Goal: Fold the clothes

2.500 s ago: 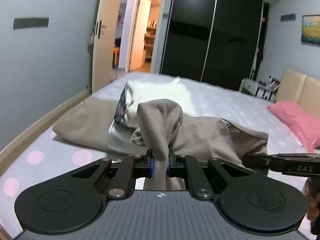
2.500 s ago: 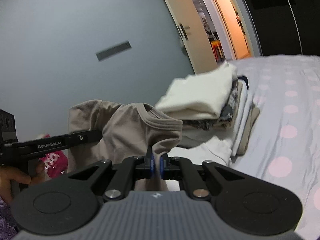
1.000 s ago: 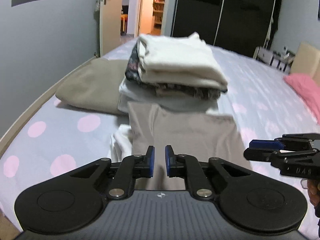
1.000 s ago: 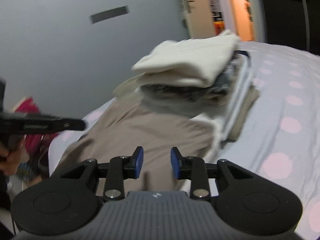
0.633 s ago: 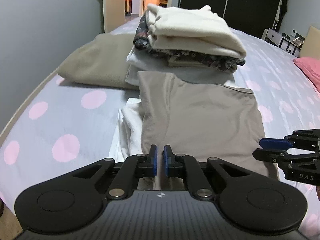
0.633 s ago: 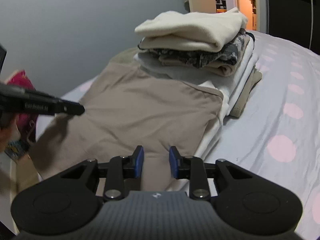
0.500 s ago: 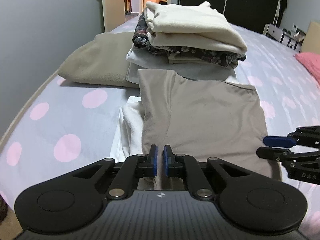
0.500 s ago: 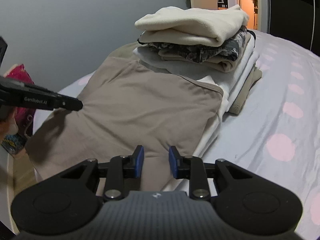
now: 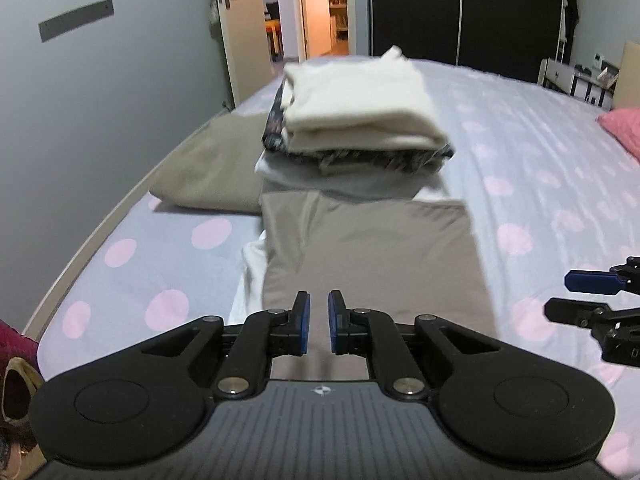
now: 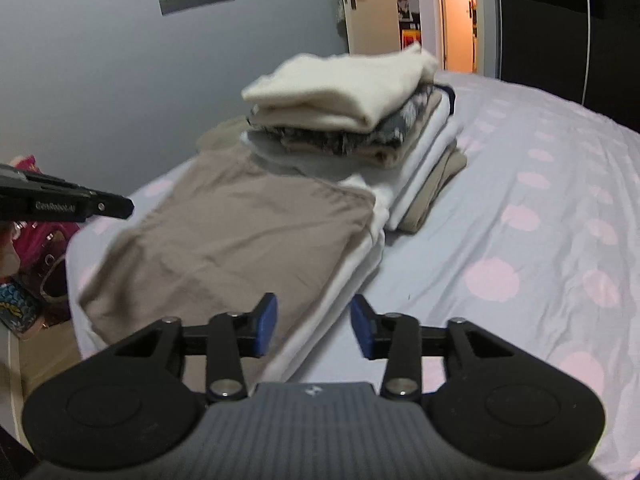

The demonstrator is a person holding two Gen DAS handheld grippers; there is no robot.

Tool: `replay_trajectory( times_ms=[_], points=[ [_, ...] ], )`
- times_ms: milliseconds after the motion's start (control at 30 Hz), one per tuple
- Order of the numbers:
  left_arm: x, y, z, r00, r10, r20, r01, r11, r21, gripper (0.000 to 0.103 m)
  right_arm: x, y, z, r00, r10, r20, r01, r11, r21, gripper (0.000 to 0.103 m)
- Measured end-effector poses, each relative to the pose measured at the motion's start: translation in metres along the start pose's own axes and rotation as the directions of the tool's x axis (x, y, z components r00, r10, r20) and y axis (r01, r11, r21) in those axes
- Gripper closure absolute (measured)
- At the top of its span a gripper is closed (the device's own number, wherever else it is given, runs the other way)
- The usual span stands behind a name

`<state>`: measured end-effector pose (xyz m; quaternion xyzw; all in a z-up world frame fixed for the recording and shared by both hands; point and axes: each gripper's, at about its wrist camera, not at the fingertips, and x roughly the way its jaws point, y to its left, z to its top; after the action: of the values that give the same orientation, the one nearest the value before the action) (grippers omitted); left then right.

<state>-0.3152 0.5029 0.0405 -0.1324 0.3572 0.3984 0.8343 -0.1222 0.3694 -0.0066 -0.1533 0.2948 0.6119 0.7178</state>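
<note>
A taupe shirt lies folded flat on the bed, on top of a white garment that sticks out along its side. My left gripper hovers over the shirt's near edge. Its jaws stand a little apart and are opening, with nothing between them. My right gripper hangs above the near corner of the shirt and the white garment. Its jaws are wide and opening, also with nothing between them. Each gripper shows at the edge of the other's view.
A stack of folded clothes topped by a cream piece stands just behind the shirt. A taupe cushion lies at its left by the wall. The dotted bed sheet stretches right toward a pink pillow. Bags sit on the floor.
Both grippers held the taupe shirt up, then laid it flat and let go. Since half a second ago both have drawn back and up, and the right jaws have widened.
</note>
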Motion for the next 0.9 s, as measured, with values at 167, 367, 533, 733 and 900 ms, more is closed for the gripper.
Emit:
replay_trajectory(
  times_ms=[167,367,533,733,900],
  points=[
    [-0.042,-0.023,-0.004,0.997,0.028,0.072,-0.026,0.999,-0.036,0.071,-0.049,0.012,0.008,0.997,0.009,0.079,-0.008,1.000,-0.003,0.030],
    [-0.079,-0.058,-0.020,0.982,0.096,0.161,-0.091,0.995,-0.044,0.044,-0.107,0.023,0.010,0.987,0.014,0.157,-0.014,1.000,0.001,0.013],
    [-0.098,-0.088,-0.048,0.976,0.105,0.191,-0.088,0.992,-0.095,0.040,-0.146,0.027,-0.005,0.978,-0.035,0.204,0.039,0.999,-0.018,0.006],
    [-0.104,-0.111,-0.079,0.986,0.099,0.136,-0.080,0.988,-0.135,0.029,-0.165,0.023,-0.034,0.978,-0.072,0.197,0.078,0.997,-0.023,0.004],
    [-0.105,-0.122,-0.101,0.984,0.141,0.107,-0.123,0.980,-0.158,0.027,-0.163,0.017,-0.067,0.983,-0.097,0.156,0.096,0.995,0.018,0.004]
  ],
)
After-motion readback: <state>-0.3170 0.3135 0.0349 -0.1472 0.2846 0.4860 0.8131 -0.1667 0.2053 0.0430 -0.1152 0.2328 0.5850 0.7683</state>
